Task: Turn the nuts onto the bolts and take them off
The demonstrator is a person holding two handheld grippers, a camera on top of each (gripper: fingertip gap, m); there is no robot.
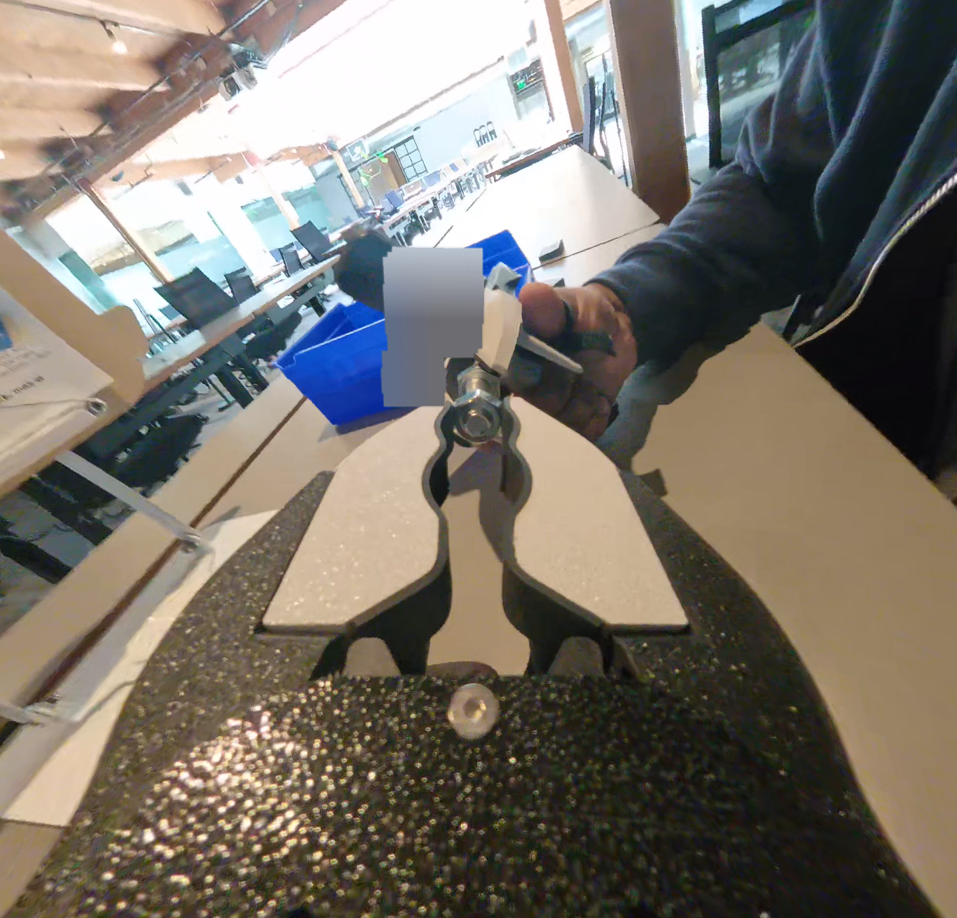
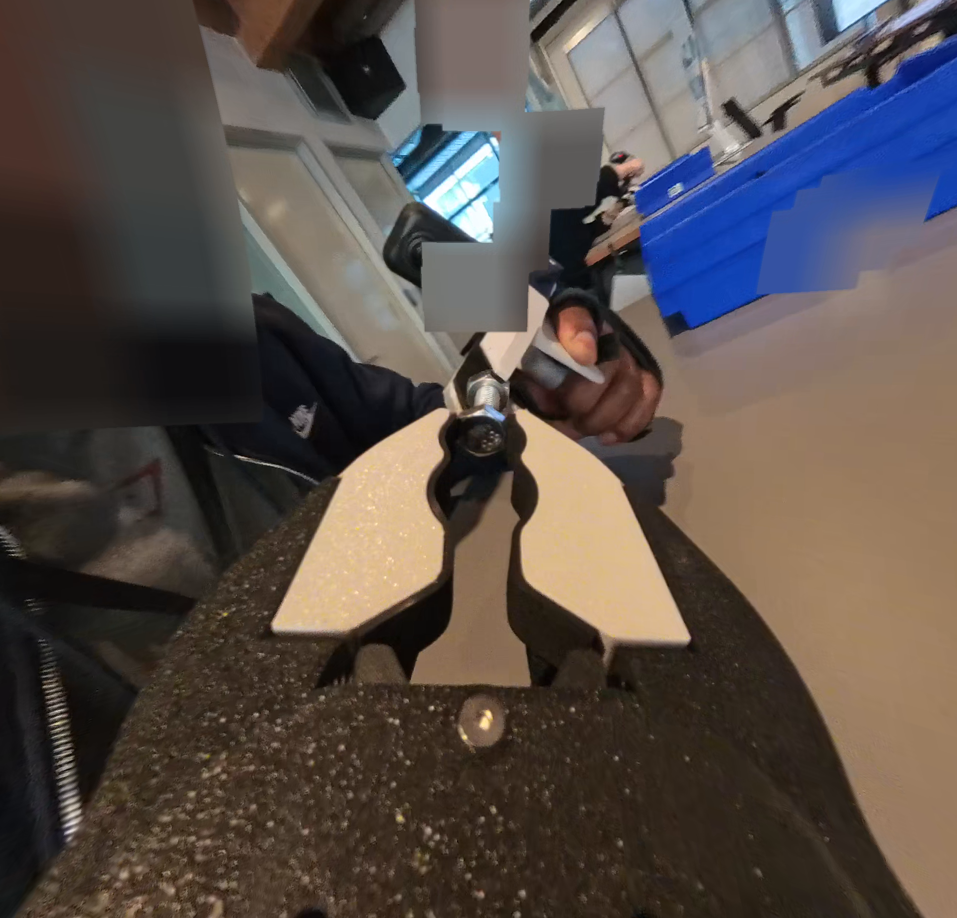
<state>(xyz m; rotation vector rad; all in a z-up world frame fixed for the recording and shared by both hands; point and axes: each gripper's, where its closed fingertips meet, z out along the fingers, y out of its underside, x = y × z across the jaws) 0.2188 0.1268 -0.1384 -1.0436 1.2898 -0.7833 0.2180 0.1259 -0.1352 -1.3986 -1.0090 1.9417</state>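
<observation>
Gripping opposite ends of one bolt above beige table (image 1: 751, 478): left gripper (image 1: 474, 424) clamped on nut (image 1: 474, 405), threaded end facing its camera; right gripper (image 2: 479, 437) clamped on bolt (image 2: 487, 398) at hex head, second nut (image 2: 487, 379) farther up shank. Each view shows opposing gripper held in person's hand (image 1: 575, 354), dark sleeve behind. Blue bin (image 1: 336, 364) on table beyond.

The bolt (image 1: 474, 421) spans between the two tongs' tips, above the worktop (image 1: 777, 504); a bin (image 1: 342, 370) lies beyond, left of the left tongs (image 1: 476, 427).
</observation>
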